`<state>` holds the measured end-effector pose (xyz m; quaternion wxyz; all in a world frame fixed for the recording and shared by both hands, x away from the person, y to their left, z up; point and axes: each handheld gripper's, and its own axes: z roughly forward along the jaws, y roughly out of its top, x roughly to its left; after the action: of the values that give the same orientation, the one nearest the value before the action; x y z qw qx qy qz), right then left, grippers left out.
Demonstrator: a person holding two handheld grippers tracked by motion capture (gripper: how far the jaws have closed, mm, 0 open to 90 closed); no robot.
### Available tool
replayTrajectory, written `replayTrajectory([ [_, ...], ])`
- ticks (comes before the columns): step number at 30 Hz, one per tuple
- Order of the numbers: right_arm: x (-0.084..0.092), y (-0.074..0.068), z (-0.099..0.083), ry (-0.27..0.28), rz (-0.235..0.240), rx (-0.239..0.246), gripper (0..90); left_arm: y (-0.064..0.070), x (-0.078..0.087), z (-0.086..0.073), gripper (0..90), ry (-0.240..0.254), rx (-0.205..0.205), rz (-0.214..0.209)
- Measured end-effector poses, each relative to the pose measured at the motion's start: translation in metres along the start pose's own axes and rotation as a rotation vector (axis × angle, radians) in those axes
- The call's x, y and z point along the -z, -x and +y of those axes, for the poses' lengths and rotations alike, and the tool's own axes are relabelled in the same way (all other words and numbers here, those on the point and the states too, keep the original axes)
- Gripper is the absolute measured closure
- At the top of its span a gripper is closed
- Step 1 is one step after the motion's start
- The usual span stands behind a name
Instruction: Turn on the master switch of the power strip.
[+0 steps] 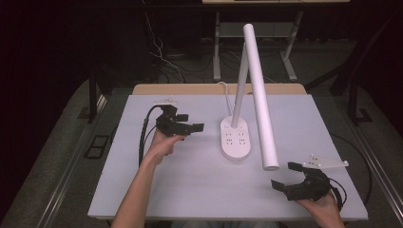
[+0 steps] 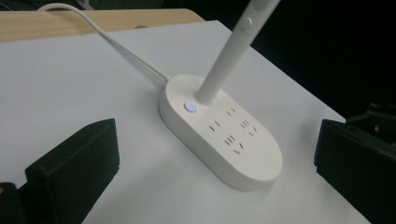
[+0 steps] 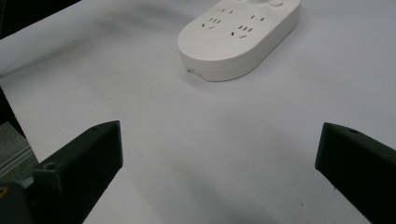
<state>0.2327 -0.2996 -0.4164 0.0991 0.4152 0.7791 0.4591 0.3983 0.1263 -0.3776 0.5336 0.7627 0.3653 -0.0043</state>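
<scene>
A white desk lamp stands mid-table on an oval base (image 1: 236, 138) with several sockets on top. Its thin stem (image 1: 240, 80) rises from the base, and a long tube head (image 1: 260, 95) slopes down toward the front right. In the left gripper view, a small button (image 2: 190, 107) glows on the base (image 2: 224, 135). My left gripper (image 1: 192, 121) (image 2: 217, 140) is open to the left of the base and points at it, with nothing between its jaws. My right gripper (image 1: 285, 175) (image 3: 219, 144) is open near the front right corner, with bare table between its jaws and the base (image 3: 238, 42) farther off.
The white table board (image 1: 190, 180) lies on a wooden desk (image 1: 190, 89). The lamp's white cord (image 2: 116, 44) runs from the base to the back edge. The low end of the lamp head (image 1: 271, 164) hangs close to my right gripper. Dark floor with cables surrounds the table.
</scene>
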Motion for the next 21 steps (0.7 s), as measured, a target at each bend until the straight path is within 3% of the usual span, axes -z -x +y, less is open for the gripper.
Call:
replayTrajectory([
  [7, 0.001, -0.001, 0.0, 0.002, -0.002, 0.0, 0.2, 0.017, 0.021, -0.014, 0.0, 0.024, -0.025, 0.006],
  [12, 0.0, -0.002, 0.0, 0.0, -0.001, 0.004, 0.3, 0.025, 0.03, -0.023, 0.0, 0.015, -0.069, 0.026],
  [21, -0.001, -0.001, 0.0, 0.002, -0.003, 0.004, 0.3, 0.032, 0.047, -0.045, 0.0, 0.045, -0.049, 0.023],
])
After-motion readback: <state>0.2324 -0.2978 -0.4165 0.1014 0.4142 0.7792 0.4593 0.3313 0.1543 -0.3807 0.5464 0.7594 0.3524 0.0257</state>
